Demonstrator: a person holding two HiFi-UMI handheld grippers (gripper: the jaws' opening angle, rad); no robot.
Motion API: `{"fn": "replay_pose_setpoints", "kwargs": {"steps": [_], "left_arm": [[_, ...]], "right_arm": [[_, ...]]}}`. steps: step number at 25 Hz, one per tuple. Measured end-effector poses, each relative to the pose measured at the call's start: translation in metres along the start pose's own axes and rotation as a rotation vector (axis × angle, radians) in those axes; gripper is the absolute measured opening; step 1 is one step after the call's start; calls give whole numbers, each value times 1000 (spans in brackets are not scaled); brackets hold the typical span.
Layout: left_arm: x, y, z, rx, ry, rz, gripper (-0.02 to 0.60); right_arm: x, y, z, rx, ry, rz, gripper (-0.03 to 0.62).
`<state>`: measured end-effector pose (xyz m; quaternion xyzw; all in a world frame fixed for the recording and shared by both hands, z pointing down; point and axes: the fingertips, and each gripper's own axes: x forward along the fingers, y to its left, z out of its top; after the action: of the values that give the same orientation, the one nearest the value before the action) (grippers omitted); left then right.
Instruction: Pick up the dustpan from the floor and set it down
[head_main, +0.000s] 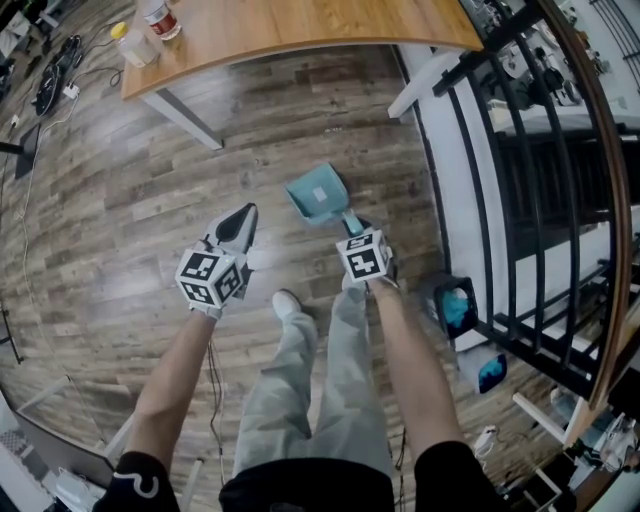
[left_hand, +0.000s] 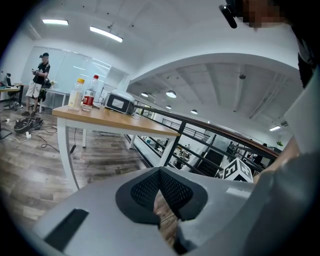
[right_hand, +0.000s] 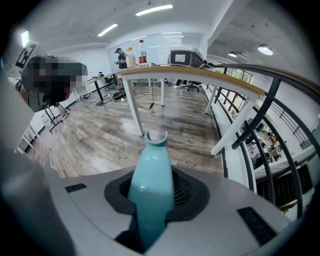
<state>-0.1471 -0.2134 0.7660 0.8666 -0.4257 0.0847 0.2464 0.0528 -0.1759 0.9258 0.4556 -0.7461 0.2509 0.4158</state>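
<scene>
A teal dustpan (head_main: 318, 195) is over the wooden floor just ahead of my feet, its handle running back to my right gripper (head_main: 352, 225). In the right gripper view the teal handle (right_hand: 150, 180) fills the gap between the jaws and the pads press on its sides, so my right gripper (right_hand: 152, 195) is shut on it. The handle's notched end sticks out past the fingertips, and the pan itself does not show there. I cannot tell whether the pan touches the floor. My left gripper (head_main: 240, 222) hangs to the dustpan's left, apart from it. My left gripper (left_hand: 160, 180) is shut with nothing in it.
A wooden table (head_main: 300, 30) on white legs stands ahead, with bottles (head_main: 160, 18) on its left corner. A black railing (head_main: 500, 200) with a white base runs along the right. Cables (head_main: 50, 80) lie at the far left. My shoe (head_main: 287, 303) is just behind the grippers.
</scene>
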Motion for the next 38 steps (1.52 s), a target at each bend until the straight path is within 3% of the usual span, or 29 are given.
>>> {"fn": "replay_pose_setpoints", "kwargs": {"steps": [14, 20, 33, 38], "left_arm": [[-11, 0, 10, 27, 13, 12, -2], [-24, 8, 33, 34, 0, 31, -2], [-70, -11, 144, 35, -102, 64, -2], [-88, -30, 191, 54, -140, 34, -2]], "right_arm": [[-10, -19, -9, 21, 7, -27, 78], [-31, -23, 13, 33, 0, -26, 78], [-148, -33, 119, 70, -90, -62, 78], [-201, -36, 160, 75, -150, -74, 80]]}}
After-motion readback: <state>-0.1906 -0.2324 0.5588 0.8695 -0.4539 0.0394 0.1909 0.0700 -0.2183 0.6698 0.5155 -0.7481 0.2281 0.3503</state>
